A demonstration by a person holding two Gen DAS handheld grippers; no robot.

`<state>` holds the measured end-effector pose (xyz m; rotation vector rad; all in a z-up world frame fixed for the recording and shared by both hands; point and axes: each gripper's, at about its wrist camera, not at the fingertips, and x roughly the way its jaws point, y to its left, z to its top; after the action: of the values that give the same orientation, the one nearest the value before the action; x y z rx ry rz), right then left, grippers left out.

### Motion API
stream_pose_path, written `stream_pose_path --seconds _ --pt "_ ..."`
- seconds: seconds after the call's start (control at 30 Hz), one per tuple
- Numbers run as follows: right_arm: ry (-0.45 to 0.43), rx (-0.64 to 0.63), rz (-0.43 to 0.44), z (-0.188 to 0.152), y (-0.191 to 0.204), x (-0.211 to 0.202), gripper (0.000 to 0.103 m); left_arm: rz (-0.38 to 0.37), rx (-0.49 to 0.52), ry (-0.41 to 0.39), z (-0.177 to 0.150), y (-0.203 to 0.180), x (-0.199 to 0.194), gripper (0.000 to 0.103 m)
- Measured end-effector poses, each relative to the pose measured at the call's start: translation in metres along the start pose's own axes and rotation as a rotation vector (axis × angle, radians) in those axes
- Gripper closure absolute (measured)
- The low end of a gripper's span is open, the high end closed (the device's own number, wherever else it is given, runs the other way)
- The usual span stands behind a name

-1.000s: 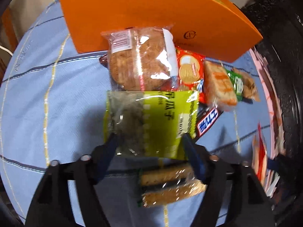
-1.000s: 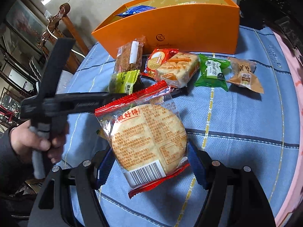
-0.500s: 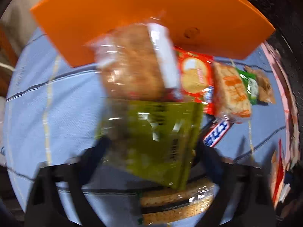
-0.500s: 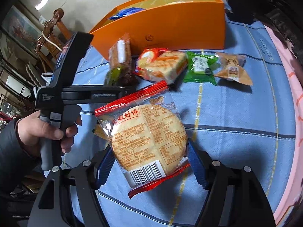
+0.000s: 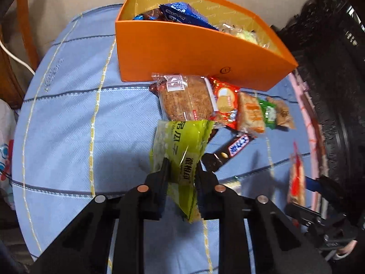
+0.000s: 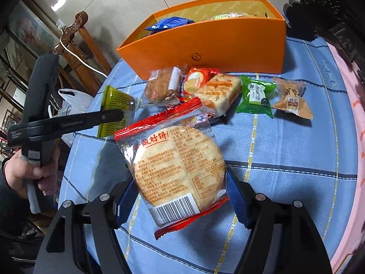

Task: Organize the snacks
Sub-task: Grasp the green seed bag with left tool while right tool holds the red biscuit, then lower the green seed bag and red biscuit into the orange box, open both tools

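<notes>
Left wrist view: the left gripper (image 5: 181, 171) pinches a crinkled yellow-green plastic snack packet (image 5: 182, 150), lifted in front of the open orange cardboard box (image 5: 194, 52). Nearer than that box, the right gripper (image 6: 182, 196) clamps a round rice cracker in clear red-edged wrapper (image 6: 175, 164) above the blue checked tablecloth (image 6: 285, 155).

I see a round table under a blue tablecloth (image 6: 285, 150) with yellow and dark grid lines. Left of the table: carved wooden chair (image 6: 78, 43) with a white cable (image 6: 75, 56) draped over it, white plastic bag (image 6: 73, 101) just below. Beyond the table, pale tiled floor (image 6: 127, 2). Right of the table, dark carved furniture (image 5: 337, 73).
</notes>
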<state>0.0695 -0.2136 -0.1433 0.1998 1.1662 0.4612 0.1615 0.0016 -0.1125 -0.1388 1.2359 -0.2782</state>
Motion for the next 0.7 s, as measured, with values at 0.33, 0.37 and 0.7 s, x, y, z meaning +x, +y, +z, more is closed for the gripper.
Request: stream_pose_path --seconds 0.33,0.37,0.7 --pt "0.017 0.006 0.008 0.0 0.005 0.004 0.03 0.039 -0.153 0.04 -0.006 0.047 0.022 0.079" --pt "0.018 0.008 0.007 0.0 0.004 0.005 0.03 0.041 -0.178 0.057 -0.007 0.054 0.028 0.074" --pt "0.011 0.004 0.012 0.003 0.005 0.003 0.03 0.006 -0.169 0.066 0.002 0.048 0.04 0.08"
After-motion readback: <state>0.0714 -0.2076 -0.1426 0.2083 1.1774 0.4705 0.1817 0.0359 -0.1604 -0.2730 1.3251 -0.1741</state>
